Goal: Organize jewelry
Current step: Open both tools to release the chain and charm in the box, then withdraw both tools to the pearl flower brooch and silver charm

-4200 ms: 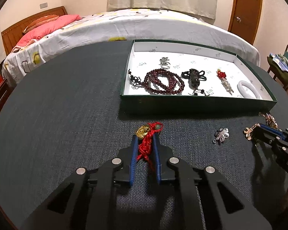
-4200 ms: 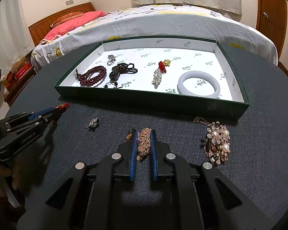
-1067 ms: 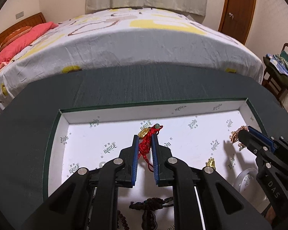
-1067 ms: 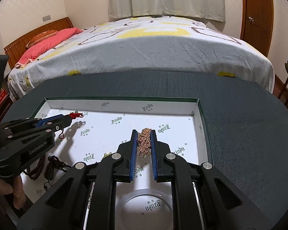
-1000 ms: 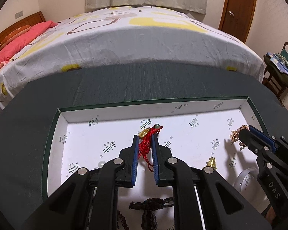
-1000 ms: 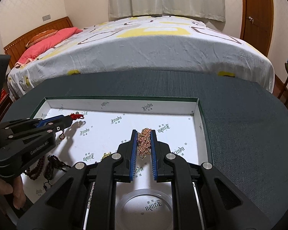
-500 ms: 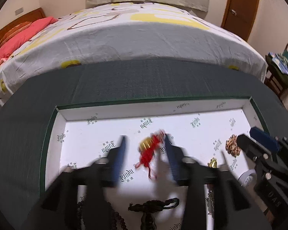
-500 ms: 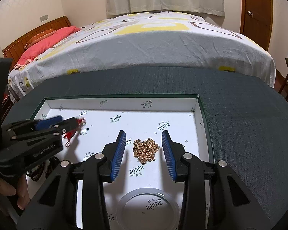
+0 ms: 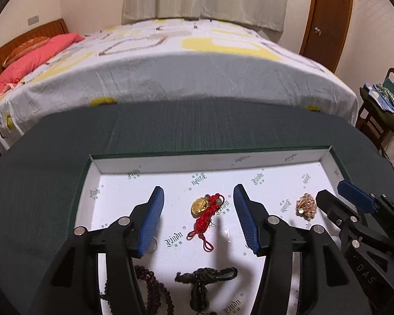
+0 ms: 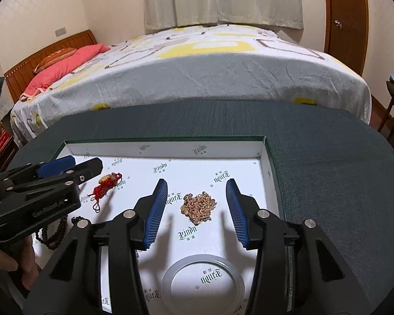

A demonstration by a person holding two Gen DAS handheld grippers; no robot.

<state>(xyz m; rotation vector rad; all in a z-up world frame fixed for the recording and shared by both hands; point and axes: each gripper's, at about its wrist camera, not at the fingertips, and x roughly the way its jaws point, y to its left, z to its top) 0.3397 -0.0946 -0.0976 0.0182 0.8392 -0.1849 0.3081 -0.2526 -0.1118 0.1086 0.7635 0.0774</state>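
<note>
Left wrist view: the left hand-held gripper (image 9: 198,216) has just been opening; its jaws stand apart around the red knotted charm (image 9: 206,214), which lies free on the tray (image 9: 170,166) floor at frame centre. Lifting straight up should avoid snagging its cord.

Right wrist view: the right hand-held gripper (image 10: 197,207) has likewise been opening, the gold chain (image 10: 199,208) loose between its jaws. Only here the white bangle (image 10: 202,283) shows whole, at bottom centre.
</note>
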